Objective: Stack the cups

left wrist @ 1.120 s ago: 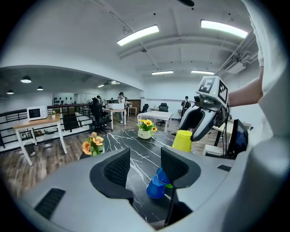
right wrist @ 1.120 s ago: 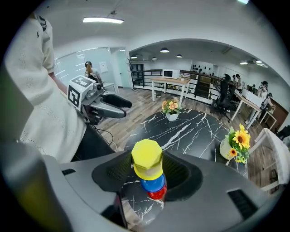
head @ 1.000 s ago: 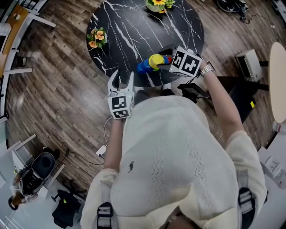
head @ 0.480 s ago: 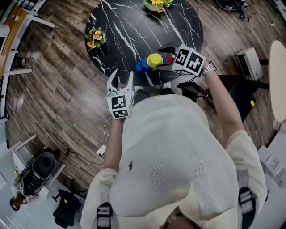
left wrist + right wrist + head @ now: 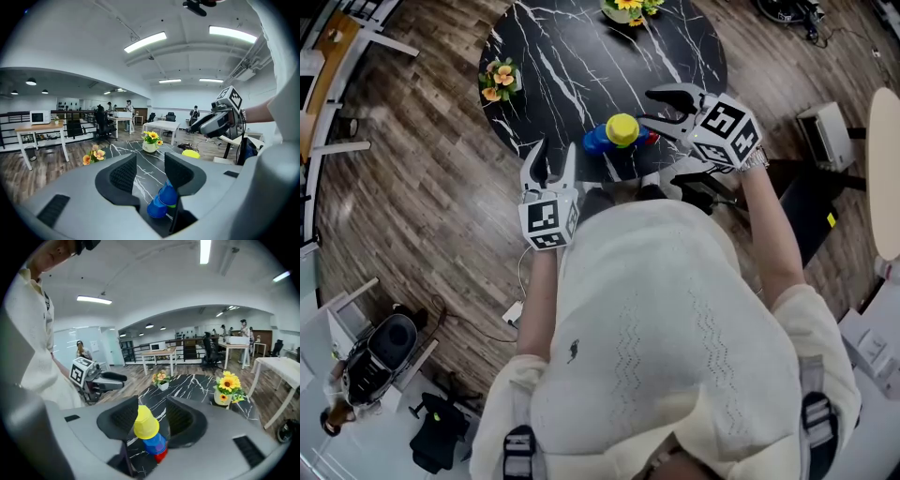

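1. The right hand-held gripper (image 5: 659, 106) has drawn back to the right of the cup stack. Half a second ago its jaws flanked the yellow plastic cup (image 5: 622, 128).
2. The right hand-held gripper is released. Its jaws have just been closing a little, and nothing stands between them. In the right gripper view the stack lies beyond the fingertips, untouched.
3. The yellow plastic cup sits inverted on top of the stack, unsupported. Below it come a blue plastic cup (image 5: 154, 442) and a red plastic cup (image 5: 161, 456). The stack rests at the near edge of the round black marble-patterned counter (image 5: 581, 56), between the two grippers.
4. The left hand-held gripper (image 5: 553, 155) is at the near left of the stack, much where it was a second ago. It is also released. Its jaws have just been closing slightly, with nothing between them.
5. The left gripper view shows a blue piece with a green rim (image 5: 158, 205) low on the counter. This may be part of the same stack or separate cups lying beside it; the views do not settle it.
6. Judgement: the yellow cup appears to be placed and let go, so that step looks finished. If the blue and green piece is separate, it still has to be stacked.
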`<state>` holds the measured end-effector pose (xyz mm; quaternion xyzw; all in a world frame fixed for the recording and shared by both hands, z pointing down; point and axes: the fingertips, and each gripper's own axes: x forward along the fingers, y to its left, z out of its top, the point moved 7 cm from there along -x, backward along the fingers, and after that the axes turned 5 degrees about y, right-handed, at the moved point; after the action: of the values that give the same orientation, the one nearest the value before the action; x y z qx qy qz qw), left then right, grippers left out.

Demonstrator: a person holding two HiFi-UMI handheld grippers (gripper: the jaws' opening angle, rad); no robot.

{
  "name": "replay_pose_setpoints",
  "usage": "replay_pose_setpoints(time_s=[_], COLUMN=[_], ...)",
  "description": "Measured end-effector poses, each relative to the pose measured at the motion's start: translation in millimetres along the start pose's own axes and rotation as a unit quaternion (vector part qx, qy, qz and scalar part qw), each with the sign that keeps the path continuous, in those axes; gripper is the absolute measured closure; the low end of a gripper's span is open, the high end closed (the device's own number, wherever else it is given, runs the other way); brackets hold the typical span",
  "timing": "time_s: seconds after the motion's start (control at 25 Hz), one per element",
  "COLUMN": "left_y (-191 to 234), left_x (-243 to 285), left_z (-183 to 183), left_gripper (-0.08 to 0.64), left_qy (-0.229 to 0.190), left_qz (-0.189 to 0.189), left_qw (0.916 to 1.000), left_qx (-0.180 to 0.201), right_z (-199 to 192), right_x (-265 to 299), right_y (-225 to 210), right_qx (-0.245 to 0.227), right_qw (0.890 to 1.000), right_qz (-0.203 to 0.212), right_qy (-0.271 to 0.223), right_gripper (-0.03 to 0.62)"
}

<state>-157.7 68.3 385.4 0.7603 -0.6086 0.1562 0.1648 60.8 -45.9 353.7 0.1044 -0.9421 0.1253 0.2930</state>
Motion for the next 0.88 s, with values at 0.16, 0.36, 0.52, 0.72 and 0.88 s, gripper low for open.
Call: replay_pose_setpoints(time_s=[0.16, 0.36, 0.52, 0.72, 0.88], left_y=[-10, -27, -49, -71, -83], left_x=[0, -2, -5, -16, -31], left_z=[16, 26, 38, 72, 105], left_gripper=[0.391, 0.527, 0.538, 0.538, 0.538], left_qy=[-0.018, -0.028, -0.04, -0.08, -0.111], left_qz=[0.022, 0.039, 0.042, 0.054, 0.073], left_qw=[0.9996, 0.9988, 0.9983, 0.9953, 0.9911], left_qx=[0.008, 0.003, -0.003, 0.006, 0.007], right_z=[-7, -14, -13, -3, 13], right_x=[-25, -49, -81, -130, -169], right_y=[-12, -17, -26, -35, -37], right_qx=[0.038, 0.054, 0.064, 0.086, 0.09], right_qw=[0.994, 0.983, 0.97, 0.951, 0.936], right_qz=[-0.068, -0.12, -0.156, -0.19, -0.203], right_qy=[-0.071, -0.128, -0.174, -0.23, -0.272], right_gripper=[0.501, 0.584, 0.584, 0.585, 0.586])
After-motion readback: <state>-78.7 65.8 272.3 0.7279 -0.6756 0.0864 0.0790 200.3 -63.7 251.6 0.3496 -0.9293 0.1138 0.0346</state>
